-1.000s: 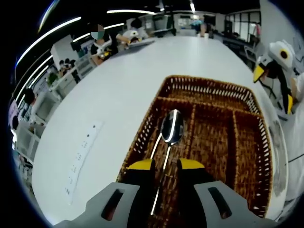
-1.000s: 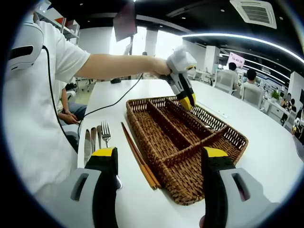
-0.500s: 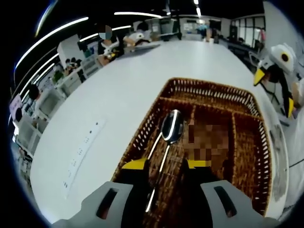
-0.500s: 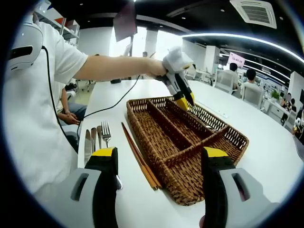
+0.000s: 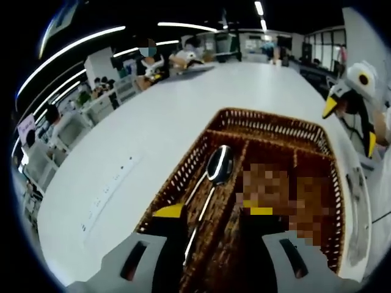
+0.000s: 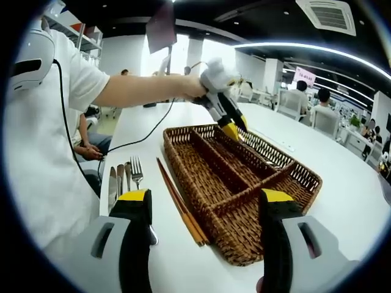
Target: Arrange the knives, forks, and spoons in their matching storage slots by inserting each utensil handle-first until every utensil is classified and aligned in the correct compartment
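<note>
A metal spoon (image 5: 217, 165) lies in the leftmost long slot of the brown wicker tray (image 5: 269, 117), bowl pointing away from me. My left gripper (image 5: 214, 212) hovers open just above the spoon's handle, one yellow tip on each side, not touching it. In the right gripper view the same left gripper (image 6: 231, 127) hangs over the far side of the tray (image 6: 244, 239), held by a person's hand. My right gripper (image 6: 206, 198) stands open and holds nothing near the tray's front corner. A fork (image 6: 135, 171), two knives (image 6: 113, 184) and brown chopsticks (image 6: 181, 206) lie on the white table left of the tray.
A person in a white shirt (image 6: 43, 140) stands at the table's left with a black cable trailing over it. A white power strip (image 5: 109, 190) lies on the table beside the tray. Other people sit at far desks.
My left gripper's jaws have spread apart and let go of the spoon, which stays in its slot. That gripper has risen slightly. My right gripper has not moved.
</note>
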The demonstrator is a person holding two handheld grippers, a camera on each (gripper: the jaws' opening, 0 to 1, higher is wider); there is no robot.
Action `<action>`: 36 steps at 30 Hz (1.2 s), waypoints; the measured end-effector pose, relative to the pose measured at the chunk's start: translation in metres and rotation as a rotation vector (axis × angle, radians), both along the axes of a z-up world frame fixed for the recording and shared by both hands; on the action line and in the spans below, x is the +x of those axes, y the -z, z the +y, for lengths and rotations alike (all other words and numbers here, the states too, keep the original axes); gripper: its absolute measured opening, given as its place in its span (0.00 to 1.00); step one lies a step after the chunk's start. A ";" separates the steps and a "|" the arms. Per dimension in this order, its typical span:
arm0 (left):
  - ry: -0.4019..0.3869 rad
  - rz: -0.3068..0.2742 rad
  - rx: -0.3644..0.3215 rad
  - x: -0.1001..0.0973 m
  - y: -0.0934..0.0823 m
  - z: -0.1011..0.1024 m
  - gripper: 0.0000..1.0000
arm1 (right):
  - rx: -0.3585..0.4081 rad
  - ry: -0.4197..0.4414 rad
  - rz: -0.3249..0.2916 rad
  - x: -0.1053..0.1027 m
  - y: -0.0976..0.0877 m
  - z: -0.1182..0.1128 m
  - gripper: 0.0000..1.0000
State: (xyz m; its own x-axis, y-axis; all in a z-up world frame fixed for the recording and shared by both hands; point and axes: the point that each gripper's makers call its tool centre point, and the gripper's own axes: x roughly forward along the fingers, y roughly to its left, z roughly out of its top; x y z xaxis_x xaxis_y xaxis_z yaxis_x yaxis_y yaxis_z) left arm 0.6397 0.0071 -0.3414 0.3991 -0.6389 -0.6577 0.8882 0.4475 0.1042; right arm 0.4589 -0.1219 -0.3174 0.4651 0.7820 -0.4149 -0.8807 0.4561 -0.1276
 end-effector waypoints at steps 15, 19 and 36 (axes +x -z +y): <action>-0.042 -0.018 -0.100 -0.024 -0.009 0.002 0.44 | 0.005 -0.001 0.009 0.001 0.005 0.003 0.74; -0.040 -0.028 -0.125 -0.033 -0.015 0.001 0.47 | 0.008 -0.003 0.011 0.001 0.006 0.005 0.74; -0.056 -0.055 -0.230 -0.065 -0.027 -0.009 0.60 | 0.003 -0.018 0.017 0.002 0.009 0.011 0.74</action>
State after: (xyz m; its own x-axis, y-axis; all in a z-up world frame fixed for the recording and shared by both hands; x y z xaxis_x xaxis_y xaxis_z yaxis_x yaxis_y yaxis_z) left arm 0.5746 -0.0020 -0.3143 0.4695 -0.7451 -0.4737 0.8570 0.5137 0.0415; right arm 0.4610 -0.1110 -0.3262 0.4440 0.7914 -0.4202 -0.8907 0.4409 -0.1106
